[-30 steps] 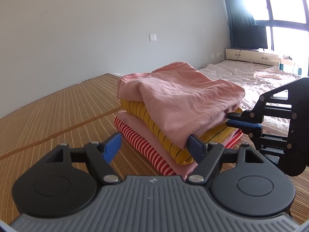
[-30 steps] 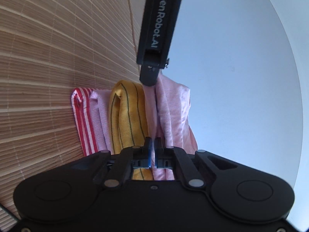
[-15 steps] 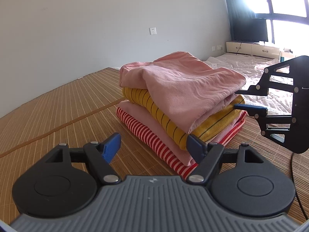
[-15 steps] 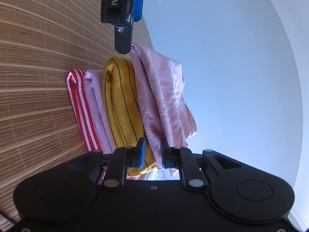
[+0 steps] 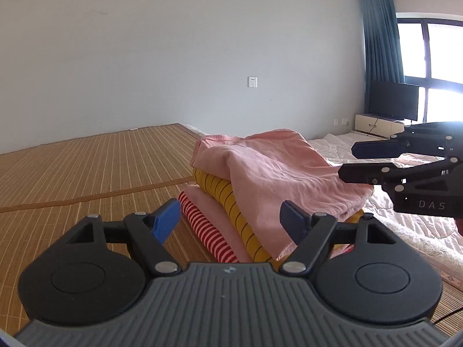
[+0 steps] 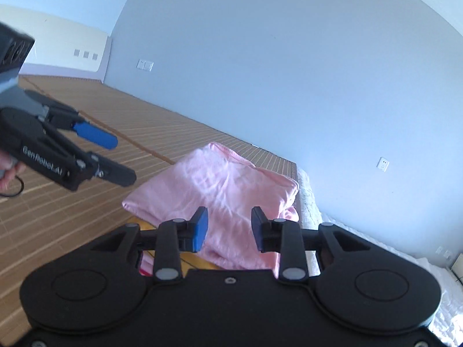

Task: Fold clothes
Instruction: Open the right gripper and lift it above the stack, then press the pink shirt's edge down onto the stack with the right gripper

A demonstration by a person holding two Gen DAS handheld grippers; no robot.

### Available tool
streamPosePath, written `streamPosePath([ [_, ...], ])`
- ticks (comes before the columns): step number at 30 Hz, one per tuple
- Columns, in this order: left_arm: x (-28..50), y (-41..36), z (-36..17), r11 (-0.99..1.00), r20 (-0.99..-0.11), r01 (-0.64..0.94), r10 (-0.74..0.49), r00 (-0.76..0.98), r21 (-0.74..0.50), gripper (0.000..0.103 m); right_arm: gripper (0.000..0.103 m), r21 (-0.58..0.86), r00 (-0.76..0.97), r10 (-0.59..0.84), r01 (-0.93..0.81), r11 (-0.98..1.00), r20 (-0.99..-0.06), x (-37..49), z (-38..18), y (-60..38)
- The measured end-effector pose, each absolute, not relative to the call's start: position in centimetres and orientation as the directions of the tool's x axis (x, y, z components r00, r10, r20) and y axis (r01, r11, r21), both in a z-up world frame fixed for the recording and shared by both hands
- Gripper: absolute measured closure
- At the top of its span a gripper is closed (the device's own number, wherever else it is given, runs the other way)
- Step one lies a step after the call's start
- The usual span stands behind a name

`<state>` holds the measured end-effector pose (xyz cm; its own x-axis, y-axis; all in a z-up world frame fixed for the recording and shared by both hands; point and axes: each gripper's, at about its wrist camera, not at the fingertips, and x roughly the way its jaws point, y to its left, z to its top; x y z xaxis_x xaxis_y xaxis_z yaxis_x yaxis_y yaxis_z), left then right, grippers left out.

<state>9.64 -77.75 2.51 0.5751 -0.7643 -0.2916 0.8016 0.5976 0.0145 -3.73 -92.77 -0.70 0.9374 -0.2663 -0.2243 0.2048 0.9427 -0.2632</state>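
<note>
A pile of folded clothes lies on the mat: a pink garment (image 5: 277, 170) on top, then a yellow striped one (image 5: 228, 202), a pale pink one and a red-striped one (image 5: 202, 225) at the bottom. My left gripper (image 5: 231, 219) stands open just short of the pile's near corner, holding nothing. To the right, my right gripper (image 5: 347, 160) hovers over the pile's right end, clear of the cloth. Its jaws are opening. In the right wrist view the right gripper (image 6: 228, 219) frames the pink garment (image 6: 220, 182) below without pressing it, and the left gripper (image 6: 124, 160) hangs open at the left.
A bamboo mat (image 5: 86, 173) covers the floor to the left and behind the pile. White quilted bedding (image 5: 405, 225) lies to the right. A television (image 5: 393, 101) on a low cabinet stands by the window, with a blue curtain (image 5: 379, 43) beside it.
The right gripper has let go of the pink garment's edge, spread its jaws, rolled upright and lifted above the pile. The left gripper stayed open and tilted slightly.
</note>
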Motion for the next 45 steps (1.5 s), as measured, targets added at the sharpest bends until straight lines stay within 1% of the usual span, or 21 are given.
streamPosePath([
  [1, 10.0, -78.2, 2.0, 0.611, -0.302, 0.792, -0.754, 0.584, 0.007, 0.023, 0.066, -0.232, 0.937, -0.270, 0.218, 0.948, -0.222, -3.0, 1.3, -93.1],
  [3, 10.7, -78.7, 0.8, 0.609, -0.336, 0.792, -0.755, 0.564, -0.039, 0.023, 0.066, -0.154, 0.932, -0.273, 0.241, 0.958, -0.238, 0.2, -2.2, -93.5],
  [6, 11.2, -78.3, -0.8, 0.615, -0.340, 0.778, -0.764, 0.548, -0.126, 0.022, 0.066, -0.100, 0.913, -0.294, 0.277, 0.956, -0.284, 0.1, -3.1, -94.5],
  [8, 11.3, -77.9, -1.1, 0.613, -0.321, 0.771, -0.775, 0.545, -0.173, 0.022, 0.067, -0.124, 0.890, -0.310, 0.285, 0.951, -0.335, 0.9, -3.6, -95.0],
  [10, 11.3, -77.5, -1.4, 0.612, -0.301, 0.760, -0.783, 0.544, -0.217, 0.022, 0.067, -0.178, 0.885, -0.330, 0.285, 0.942, -0.329, -0.8, -4.4, -94.3],
  [12, 11.3, -77.2, -2.0, 0.610, -0.282, 0.749, -0.789, 0.545, -0.258, 0.022, 0.065, -0.202, 0.892, -0.321, 0.268, 0.942, -0.318, -0.1, -2.1, -93.7],
  [15, 11.6, -77.0, -2.7, 0.594, -0.265, 0.732, -0.805, 0.532, -0.335, 0.022, 0.059, -0.248, 0.877, -0.296, 0.211, 0.945, -0.378, 4.2, 0.9, -92.1],
  [16, 11.7, -77.1, -2.6, 0.582, -0.268, 0.735, -0.813, 0.517, -0.348, 0.022, 0.057, -0.277, 0.861, -0.295, 0.190, 0.942, -0.414, 8.1, 1.1, -91.3],
  [19, 12.2, -76.9, -2.9, 0.565, -0.260, 0.740, -0.825, 0.501, -0.364, 0.020, 0.056, -0.340, 0.803, -0.336, 0.179, 0.923, -0.491, 14.9, 2.1, -88.8],
  [21, 12.8, -76.8, -3.5, 0.547, -0.258, 0.733, -0.837, 0.483, -0.404, 0.019, 0.047, -0.373, 0.759, -0.371, 0.181, 0.910, -0.535, 18.7, 2.3, -87.7],
  [24, 13.0, -76.6, -3.5, 0.525, -0.255, 0.729, -0.851, 0.460, -0.439, 0.019, 0.046, -0.428, 0.634, -0.435, 0.177, 0.887, -0.640, 24.8, 0.8, -86.2],
  [26, 12.9, -76.5, -3.5, 0.524, -0.254, 0.732, -0.852, 0.458, -0.435, 0.019, 0.047, -0.479, 0.585, -0.487, 0.183, 0.858, -0.649, 26.6, -0.1, -85.4],
  [29, 13.1, -76.5, -3.6, 0.521, -0.256, 0.728, -0.853, 0.454, -0.446, 0.019, 0.050, -0.585, 0.501, -0.589, 0.188, 0.789, -0.634, 27.8, -1.8, -83.8],
  [31, 13.1, -76.4, -3.8, 0.517, -0.254, 0.721, -0.856, 0.450, -0.461, 0.019, 0.062, -0.609, 0.457, -0.613, 0.178, 0.773, -0.645, 27.1, -2.5, -83.1],
  [32, 13.1, -76.4, -3.9, 0.515, -0.254, 0.718, -0.857, 0.449, -0.467, 0.019, 0.076, -0.630, 0.455, -0.632, 0.182, 0.755, -0.627, 26.8, -2.6, -82.9],
  [33, 13.0, -76.4, -3.9, 0.515, -0.253, 0.718, -0.857, 0.449, -0.469, 0.019, 0.085, -0.651, 0.455, -0.651, 0.186, 0.736, -0.607, 26.5, -2.7, -82.8],
  [35, 12.9, -76.3, -4.0, 0.510, -0.246, 0.720, -0.860, 0.448, -0.471, 0.019, 0.090, -0.571, 0.481, -0.618, 0.260, 0.778, -0.622, 25.8, -1.7, -83.8],
  [39, 12.8, -76.1, -4.1, 0.494, -0.240, 0.719, -0.869, 0.433, -0.489, 0.019, 0.090, -0.317, 0.528, -0.536, 0.451, 0.834, -0.660, 24.5, -0.6, -88.1],
  [43, 13.1, -76.0, -4.2, 0.504, -0.247, 0.719, -0.863, 0.440, -0.478, 0.019, 0.089, -0.303, 0.517, -0.543, 0.477, 0.825, -0.662, 24.5, -2.3, -89.2],
  [44, 13.1, -76.0, -4.3, 0.501, -0.251, 0.720, -0.865, 0.434, -0.481, 0.019, 0.086, -0.297, 0.527, -0.533, 0.468, 0.832, -0.663, 24.4, -2.4, -89.1],
  [45, 13.2, -76.0, -4.3, 0.498, -0.253, 0.721, -0.867, 0.429, -0.482, 0.019, 0.079, -0.290, 0.537, -0.522, 0.459, 0.840, -0.663, 24.3, -2.5, -88.9],
])
